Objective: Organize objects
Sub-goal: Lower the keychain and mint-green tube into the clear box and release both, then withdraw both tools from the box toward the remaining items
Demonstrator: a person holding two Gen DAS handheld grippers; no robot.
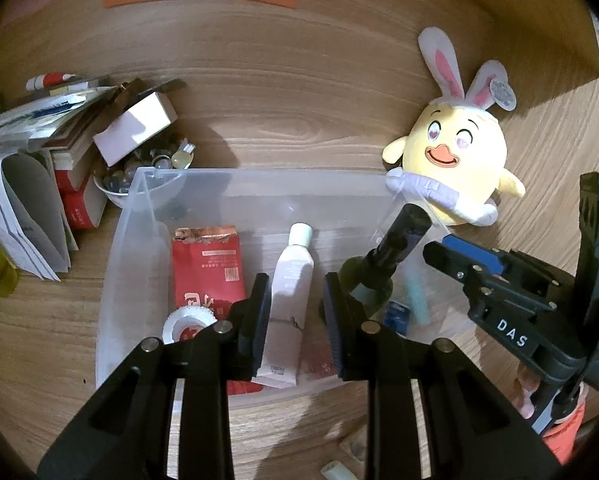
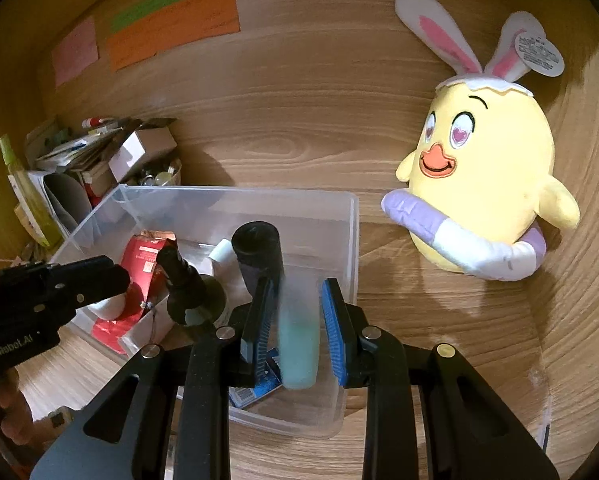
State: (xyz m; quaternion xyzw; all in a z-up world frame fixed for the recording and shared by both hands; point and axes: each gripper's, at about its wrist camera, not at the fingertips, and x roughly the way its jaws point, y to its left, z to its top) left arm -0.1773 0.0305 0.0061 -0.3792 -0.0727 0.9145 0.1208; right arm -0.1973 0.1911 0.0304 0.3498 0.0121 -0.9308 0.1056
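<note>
Clear plastic makes the bin (image 1: 259, 172) light, and that is my worry: it sits loose on the tabletop (image 1: 299, 100), so a finger catching its rim could shove or tip it. On the left, the left gripper (image 1: 297, 280) hangs over the near edge, fingers a little apart and holding nothing. If it drops lower it could nudge the red packet (image 1: 207, 264) or the white tube (image 1: 295, 264) lying flat on the bin floor beneath it. In the middle stands a black stand (image 1: 363, 292) on a round base, which looks easy to topple. To the right, the two grippers are close together and might knock each other.

The teal tube (image 2: 297, 344), black cap at the far end, shows in the gap of the right gripper (image 2: 299, 284). Those fingers stand slightly apart, and I judge they are not pinching it; it seems to lie in the bin's right end, below them. The plush (image 2: 483, 184) sits outside the bin, far right, well apart from both grippers.
</note>
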